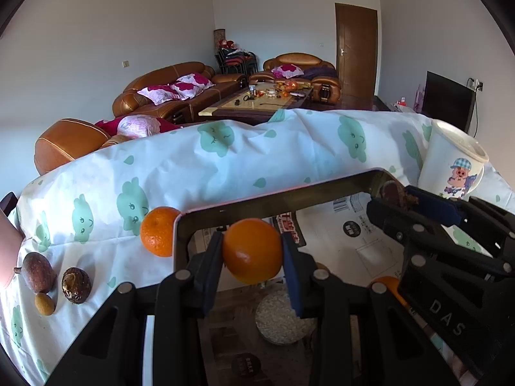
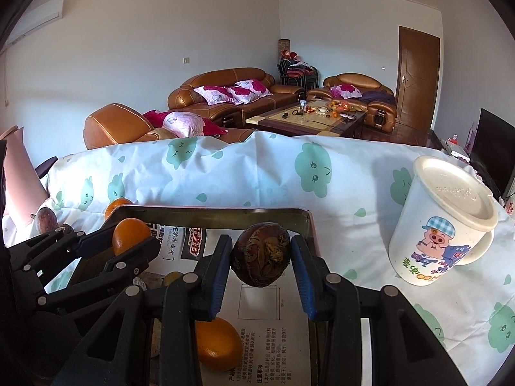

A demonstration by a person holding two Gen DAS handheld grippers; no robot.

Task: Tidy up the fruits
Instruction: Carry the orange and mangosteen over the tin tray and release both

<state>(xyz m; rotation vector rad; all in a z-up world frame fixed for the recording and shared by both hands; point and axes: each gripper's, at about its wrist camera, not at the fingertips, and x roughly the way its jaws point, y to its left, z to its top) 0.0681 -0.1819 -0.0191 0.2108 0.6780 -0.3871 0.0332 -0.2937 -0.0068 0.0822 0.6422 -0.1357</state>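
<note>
My left gripper is shut on an orange, held above the near left part of a dark-rimmed tray lined with printed paper. My right gripper is shut on a brown wrinkled fruit over the tray's far right part. Each gripper shows in the other's view: the right one with its brown fruit, the left one with its orange. Another orange lies in the tray. One more orange rests on the cloth against the tray's left corner.
Two brown fruits and a small yellowish one lie on the cloud-print tablecloth at the left. A lidded white cartoon mug stands right of the tray. Sofas and a coffee table are beyond the table's far edge.
</note>
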